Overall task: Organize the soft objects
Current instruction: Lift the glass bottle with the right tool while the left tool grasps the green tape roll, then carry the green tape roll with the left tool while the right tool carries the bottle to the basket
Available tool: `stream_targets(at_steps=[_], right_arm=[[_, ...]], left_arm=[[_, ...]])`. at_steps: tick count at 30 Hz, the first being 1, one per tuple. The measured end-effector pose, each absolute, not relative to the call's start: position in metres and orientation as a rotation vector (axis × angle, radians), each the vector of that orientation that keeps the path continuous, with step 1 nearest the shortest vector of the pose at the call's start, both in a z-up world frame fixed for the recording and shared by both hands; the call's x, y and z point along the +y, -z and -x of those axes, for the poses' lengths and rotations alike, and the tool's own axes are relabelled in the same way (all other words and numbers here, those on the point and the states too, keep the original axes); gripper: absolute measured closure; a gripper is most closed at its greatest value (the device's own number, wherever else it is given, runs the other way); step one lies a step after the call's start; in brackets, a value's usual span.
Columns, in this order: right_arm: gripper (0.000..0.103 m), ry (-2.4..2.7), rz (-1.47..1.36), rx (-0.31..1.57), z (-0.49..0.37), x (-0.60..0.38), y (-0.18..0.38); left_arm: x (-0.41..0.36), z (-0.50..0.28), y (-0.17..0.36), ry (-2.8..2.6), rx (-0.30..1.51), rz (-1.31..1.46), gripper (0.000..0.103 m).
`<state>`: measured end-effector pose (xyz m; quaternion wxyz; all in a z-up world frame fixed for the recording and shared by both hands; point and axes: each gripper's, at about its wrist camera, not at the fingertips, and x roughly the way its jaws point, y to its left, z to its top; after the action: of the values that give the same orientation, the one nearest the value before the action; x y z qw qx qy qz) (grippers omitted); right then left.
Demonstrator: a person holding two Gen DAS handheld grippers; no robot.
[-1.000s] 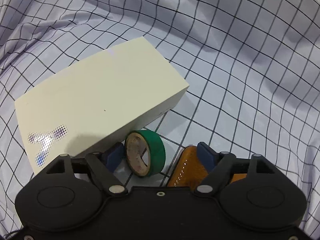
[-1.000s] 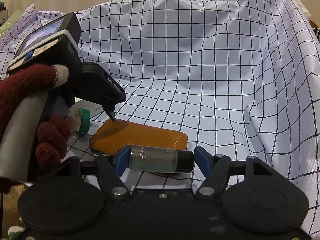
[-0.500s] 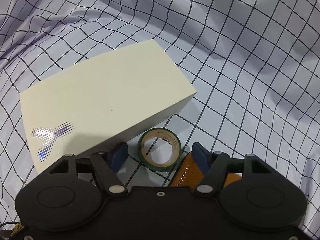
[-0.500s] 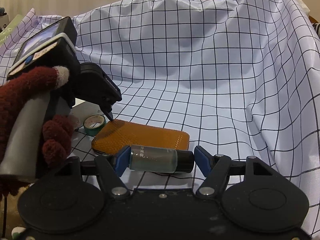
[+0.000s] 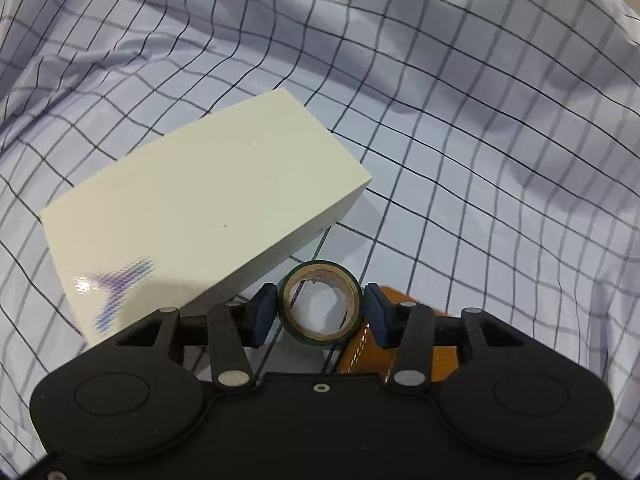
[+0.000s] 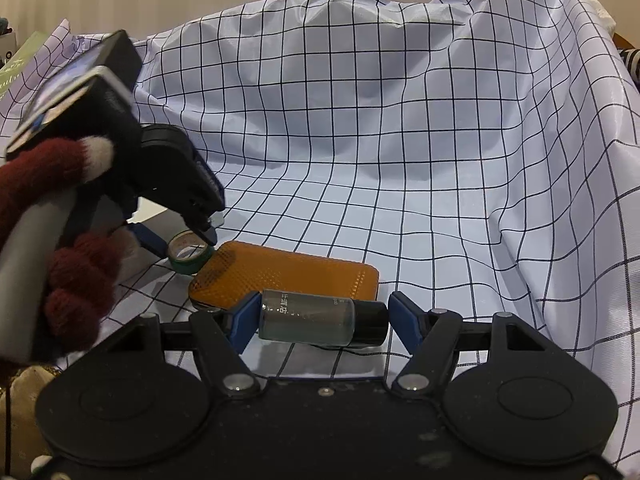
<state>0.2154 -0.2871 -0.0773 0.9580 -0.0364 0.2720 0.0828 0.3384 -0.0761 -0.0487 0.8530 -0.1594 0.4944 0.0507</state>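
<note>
— What lies under you?

— A white checked cloth (image 6: 400, 160), rumpled and rising in folds behind and to the right, with bare fabric ahead of my right tool. On it, at my left, sits a cream box (image 5: 200, 208), lying flat with one corner pointing away from me.

— And beside the box?

— An orange textured pouch (image 6: 288, 276), flat on the cloth. My right view shows its whole top; my left view shows only a stitched corner under my right-hand pad.

— Your left gripper?

— My left gripper (image 5: 320, 314) has its blue pads (image 5: 264, 312) narrowed onto a green tape roll (image 5: 320, 308), one pad touching each side of the ring. The roll sits just beside the box's near edge and overlaps the pouch's end. From the right view I see my gloved left hand (image 6: 76, 280) on the handle; whether the roll is off the cloth, I cannot tell.

— Your right gripper?

— My right gripper (image 6: 320, 322) is spread wide, with a small glass bottle (image 6: 316, 318) lying sideways between the pads: its base touches the left pad, while its black cap looks just short of the right pad.
</note>
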Motion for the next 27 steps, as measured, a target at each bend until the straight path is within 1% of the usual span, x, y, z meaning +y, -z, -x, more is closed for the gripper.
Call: stream_targets(at_steps=[14,27], right_arm=[[0.035,-0.154,0.056,0.555,-0.178,-0.268,0.050],[0.035,-0.167,0.001,0.568,-0.102,-0.264,0.035]], left_arm=[[-0.062,-0.258,-0.012,0.109,0.908,0.136,0.056],[-0.019,-0.167,-0.030,0.165,0.856,0.083,0.056]])
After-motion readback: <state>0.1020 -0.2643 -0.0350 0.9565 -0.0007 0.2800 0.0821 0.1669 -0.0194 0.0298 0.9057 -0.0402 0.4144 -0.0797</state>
